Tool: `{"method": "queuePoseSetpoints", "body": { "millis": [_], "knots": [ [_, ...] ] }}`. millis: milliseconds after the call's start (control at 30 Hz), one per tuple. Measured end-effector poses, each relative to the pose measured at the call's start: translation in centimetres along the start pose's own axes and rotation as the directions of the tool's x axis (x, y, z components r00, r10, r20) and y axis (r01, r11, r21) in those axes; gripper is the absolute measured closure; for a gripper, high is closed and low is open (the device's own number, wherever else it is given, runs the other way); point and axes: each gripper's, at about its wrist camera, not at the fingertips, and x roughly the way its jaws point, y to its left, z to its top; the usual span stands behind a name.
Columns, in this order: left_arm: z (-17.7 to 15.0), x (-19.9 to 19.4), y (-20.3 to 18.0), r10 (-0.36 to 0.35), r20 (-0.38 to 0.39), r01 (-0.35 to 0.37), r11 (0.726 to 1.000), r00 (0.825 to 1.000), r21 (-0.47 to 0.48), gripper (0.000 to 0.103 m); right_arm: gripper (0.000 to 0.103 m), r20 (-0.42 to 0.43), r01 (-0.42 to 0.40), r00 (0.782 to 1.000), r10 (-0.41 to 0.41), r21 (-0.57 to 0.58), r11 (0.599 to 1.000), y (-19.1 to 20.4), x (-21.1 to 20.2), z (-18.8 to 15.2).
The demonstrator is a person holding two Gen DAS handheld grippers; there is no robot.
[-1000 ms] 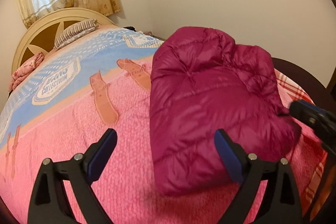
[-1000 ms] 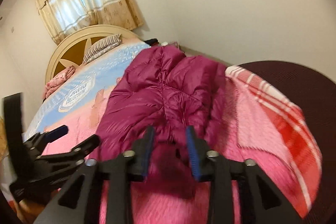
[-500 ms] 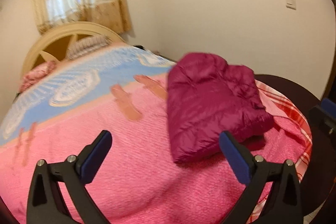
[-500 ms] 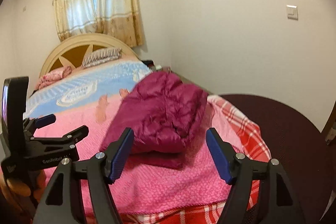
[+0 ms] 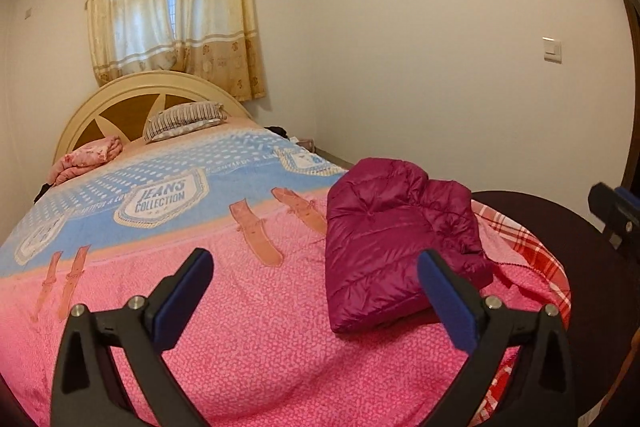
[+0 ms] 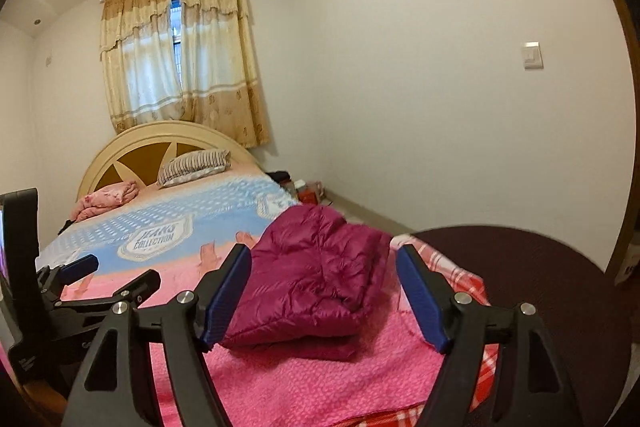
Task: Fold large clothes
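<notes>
We hold both grippers above the near end of the bed [image 5: 248, 347], and neither one touches anything. Our left gripper [image 5: 316, 291] stands with its jaws spread wide, nothing between the blue pads [image 5: 182, 301]; only the pink blanket [image 5: 120, 291] shows through the gap. Our right gripper [image 6: 324, 293] has just been opening its jaws, and now they stand well apart with nothing pressed between them; the jacket [image 6: 316, 275] sits beyond the pads, seen through the gap but clear of them.

The jacket [image 5: 392, 243], a quilted magenta puffer, lies folded into a compact bundle on the blanket, toward the right side of the bed and near its foot. Its near edge rests flat, with a darker fold showing underneath. Just to its right, a red checked cloth [image 5: 532, 259] peeks out from under the blanket at the bed's edge.

From the right wrist view we see the left gripper [image 6: 108, 273] at the far left, well apart from the jacket. From the left wrist view, only a dark tip of the right gripper [image 5: 616, 211] shows at the right edge.

Farther up the bed the blanket turns blue, and a striped pillow [image 5: 184, 117] leans against the headboard [image 5: 132, 87], with a rolled pink cloth [image 5: 88, 157] beside it. Curtains [image 5: 172, 23] hang behind.
</notes>
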Motion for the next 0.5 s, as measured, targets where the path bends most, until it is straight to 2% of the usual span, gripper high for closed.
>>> {"method": "queuePoseSetpoints", "body": {
  "millis": [133, 500],
  "knots": [
    [0.1, -0.2, 0.1, -0.003, -0.011, 0.003, 1.0, 1.0, -0.009, 0.0, 0.027, 0.01, -0.005, 1.0, 0.005, 0.0, 1.0, 0.1, -0.5, 0.2],
    [0.4, -1.5, -0.3, 0.006, 0.029, -0.007, 1.0, 1.0, 0.006, 0.0, 0.026, 0.026, -0.011, 1.0, 0.011, -0.014, 1.0, 0.8, -0.9, 0.2]
  ]
}}
